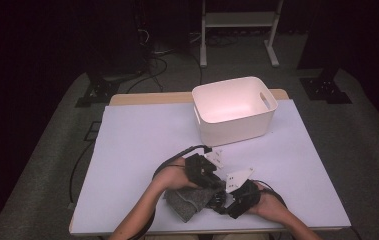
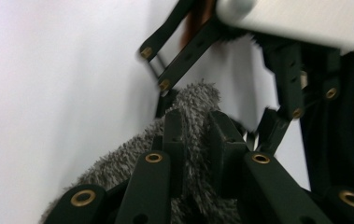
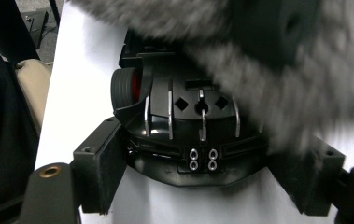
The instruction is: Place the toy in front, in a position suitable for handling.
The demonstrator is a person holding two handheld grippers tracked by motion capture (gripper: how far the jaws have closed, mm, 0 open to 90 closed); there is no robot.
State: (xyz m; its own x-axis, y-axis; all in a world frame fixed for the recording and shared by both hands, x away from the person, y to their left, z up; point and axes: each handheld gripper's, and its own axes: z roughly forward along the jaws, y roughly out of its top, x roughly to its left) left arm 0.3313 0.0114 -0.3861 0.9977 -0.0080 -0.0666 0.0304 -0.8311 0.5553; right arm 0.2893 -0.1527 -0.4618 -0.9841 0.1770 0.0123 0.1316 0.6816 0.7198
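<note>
Left gripper (image 2: pixel 198 140) fingers pinch grey cloth (image 1: pixel 187 202) at the near counter (image 1: pixel 142 135) edge, apparently wiping. Right gripper (image 3: pixel 207 172) fingers clamp wide on a black toy car (image 3: pixel 188 126), steadying it.

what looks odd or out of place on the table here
Nothing spilled or broken. The grey cloth lies bunched at the near edge, pinched by the left gripper. The right gripper clamps a black toy car. The white bin sits upright.

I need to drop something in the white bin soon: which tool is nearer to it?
Left. The left tool, shut on the grey cloth, sits closer to the bin. The right tool is beside it, nearer the table's near edge, gripping a black toy car.
</note>
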